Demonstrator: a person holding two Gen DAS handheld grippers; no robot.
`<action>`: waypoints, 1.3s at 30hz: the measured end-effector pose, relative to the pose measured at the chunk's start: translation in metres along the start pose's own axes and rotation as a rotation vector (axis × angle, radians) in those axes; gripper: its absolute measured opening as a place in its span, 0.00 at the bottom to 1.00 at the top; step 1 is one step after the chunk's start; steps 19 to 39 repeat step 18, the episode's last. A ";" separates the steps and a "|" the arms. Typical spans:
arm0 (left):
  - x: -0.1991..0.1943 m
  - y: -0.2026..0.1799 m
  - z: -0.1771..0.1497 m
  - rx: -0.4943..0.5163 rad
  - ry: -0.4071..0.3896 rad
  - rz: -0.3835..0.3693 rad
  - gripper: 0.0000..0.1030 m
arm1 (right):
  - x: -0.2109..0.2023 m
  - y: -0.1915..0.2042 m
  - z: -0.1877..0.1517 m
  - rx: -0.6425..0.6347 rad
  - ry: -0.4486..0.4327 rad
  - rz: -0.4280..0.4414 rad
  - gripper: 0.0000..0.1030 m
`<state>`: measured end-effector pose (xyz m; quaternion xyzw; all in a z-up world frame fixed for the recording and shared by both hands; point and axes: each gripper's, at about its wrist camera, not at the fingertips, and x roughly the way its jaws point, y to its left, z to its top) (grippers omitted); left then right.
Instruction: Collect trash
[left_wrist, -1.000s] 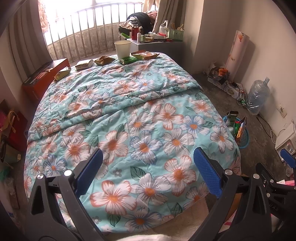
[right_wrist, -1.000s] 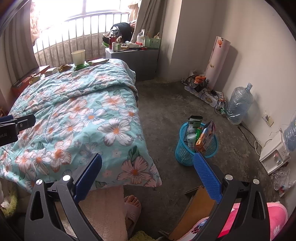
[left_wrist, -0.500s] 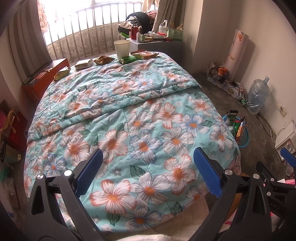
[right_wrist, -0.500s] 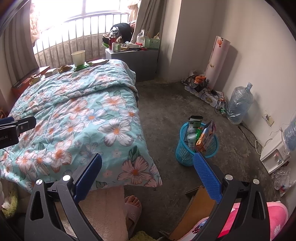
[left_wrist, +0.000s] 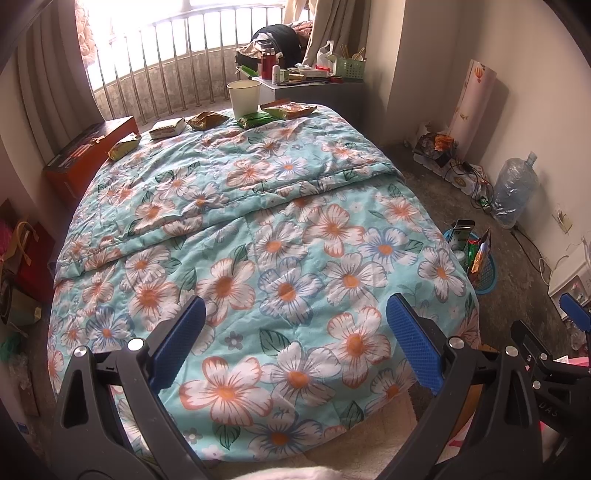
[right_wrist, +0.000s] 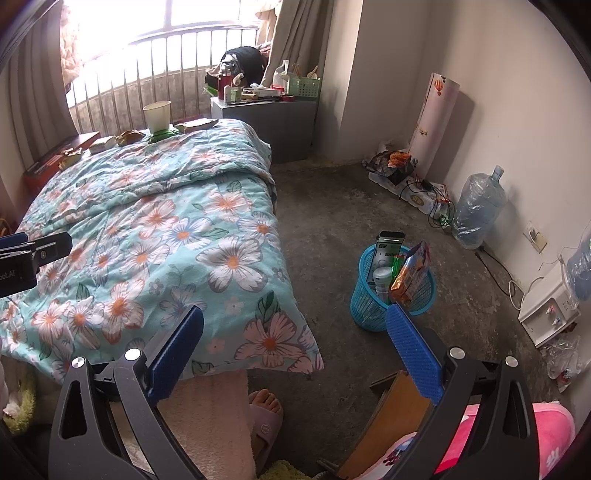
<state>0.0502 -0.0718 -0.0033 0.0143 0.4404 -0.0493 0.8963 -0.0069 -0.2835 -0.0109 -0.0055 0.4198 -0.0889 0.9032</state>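
Observation:
Trash lies at the far end of the floral bed (left_wrist: 280, 236): a white paper cup (left_wrist: 243, 98), a green wrapper (left_wrist: 255, 120), an orange-green snack bag (left_wrist: 288, 109), a brown wrapper (left_wrist: 205, 120), a small box (left_wrist: 168, 129) and a yellow wrapper (left_wrist: 123, 147). A blue basket (right_wrist: 391, 291) with packets stands on the floor right of the bed. My left gripper (left_wrist: 293, 343) is open and empty over the bed's near end. My right gripper (right_wrist: 295, 347) is open and empty above the bed corner and floor.
A grey cabinet (right_wrist: 266, 122) with clutter stands beyond the bed. A red box (left_wrist: 88, 155) lies left of it. A water jug (right_wrist: 476, 210), cables and a white appliance (right_wrist: 546, 314) line the right wall. A sandalled foot (right_wrist: 266, 410) and a wooden board (right_wrist: 391, 421) are near me.
Almost nothing has moved. Both grippers stay open; the views shift only slightly.

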 end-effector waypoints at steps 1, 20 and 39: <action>0.000 0.000 0.000 -0.001 0.001 0.001 0.92 | 0.000 0.000 0.000 0.001 0.001 -0.001 0.93; 0.000 -0.001 -0.003 -0.002 -0.001 0.000 0.92 | 0.000 0.000 0.000 0.002 0.000 0.000 0.93; 0.000 -0.001 -0.003 -0.002 -0.001 0.000 0.92 | 0.000 0.000 0.000 0.002 0.000 0.000 0.93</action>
